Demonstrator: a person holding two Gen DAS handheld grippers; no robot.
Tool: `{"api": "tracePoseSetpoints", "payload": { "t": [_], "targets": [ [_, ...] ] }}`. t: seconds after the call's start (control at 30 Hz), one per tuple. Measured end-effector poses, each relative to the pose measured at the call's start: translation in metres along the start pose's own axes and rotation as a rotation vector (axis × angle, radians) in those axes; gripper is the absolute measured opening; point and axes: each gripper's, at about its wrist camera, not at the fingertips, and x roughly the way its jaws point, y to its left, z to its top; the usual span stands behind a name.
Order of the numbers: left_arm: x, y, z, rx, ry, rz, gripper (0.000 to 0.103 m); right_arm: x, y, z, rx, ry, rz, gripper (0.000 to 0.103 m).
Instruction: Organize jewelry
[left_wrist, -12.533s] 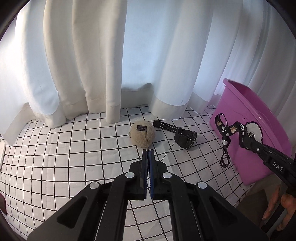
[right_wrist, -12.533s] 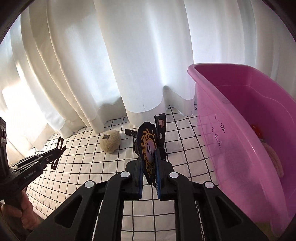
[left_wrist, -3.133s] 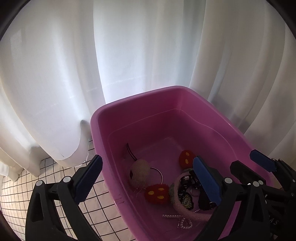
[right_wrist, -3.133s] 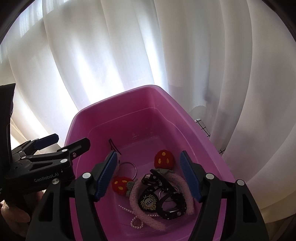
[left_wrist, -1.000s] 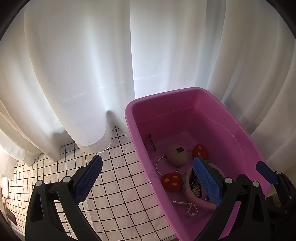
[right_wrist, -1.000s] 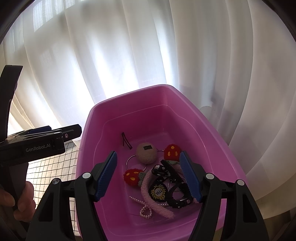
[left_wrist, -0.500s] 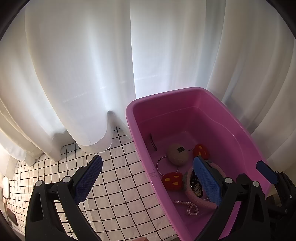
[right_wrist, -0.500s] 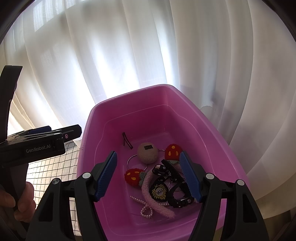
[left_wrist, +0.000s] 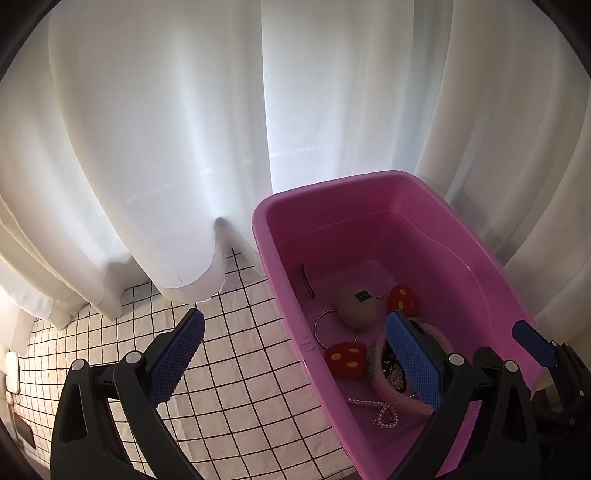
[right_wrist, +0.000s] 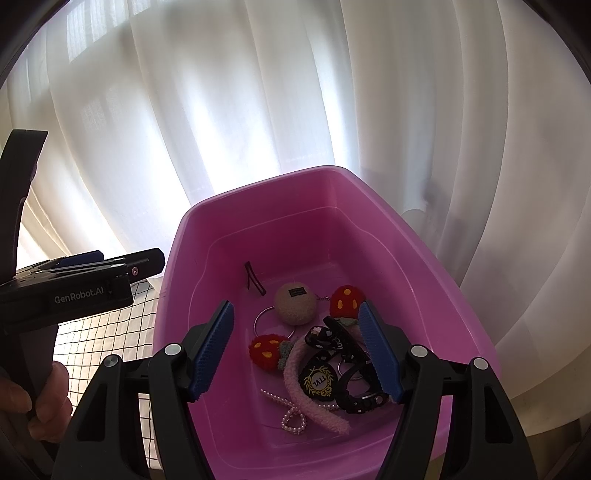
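Note:
A pink plastic bin (left_wrist: 332, 186) (right_wrist: 258, 192) holds the jewelry. Inside lie a beige pompom (right_wrist: 295, 303) (left_wrist: 356, 306), two red fuzzy pieces (right_wrist: 266, 350) (left_wrist: 345, 360), a pink fuzzy headband (right_wrist: 314, 402), a pearl string (right_wrist: 291, 419) (left_wrist: 384, 415), a black watch (right_wrist: 360, 397), a black hair clip (right_wrist: 253, 282) and a black-and-gold badge (right_wrist: 316, 380). My right gripper (right_wrist: 295, 347) hangs open above the bin with nothing between its fingers. My left gripper (left_wrist: 295, 354) is open too, straddling the bin's left wall, and holds nothing.
White curtains (left_wrist: 166, 129) hang behind the bin. A white cloth with a black grid (left_wrist: 236, 376) covers the surface left of the bin. A person's hand (right_wrist: 33, 398) grips the left gripper's handle. A small white object (left_wrist: 11, 373) sits at the far left edge.
Nothing has visibly moved over the last second. Over the longer span both grippers let go of the pompom and the badge, which now lie in the bin, and pulled back above it.

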Motion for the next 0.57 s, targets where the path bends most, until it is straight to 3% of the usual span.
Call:
{"api": "tracePoseSetpoints", "payload": {
  "t": [0.57],
  "targets": [
    [0.0009,0.0038,-0.0026,-0.007,-0.001,0.012,0.097,-0.0006,0.0043,-0.0006,-0.002,0.003,0.0,0.067]
  ]
}}
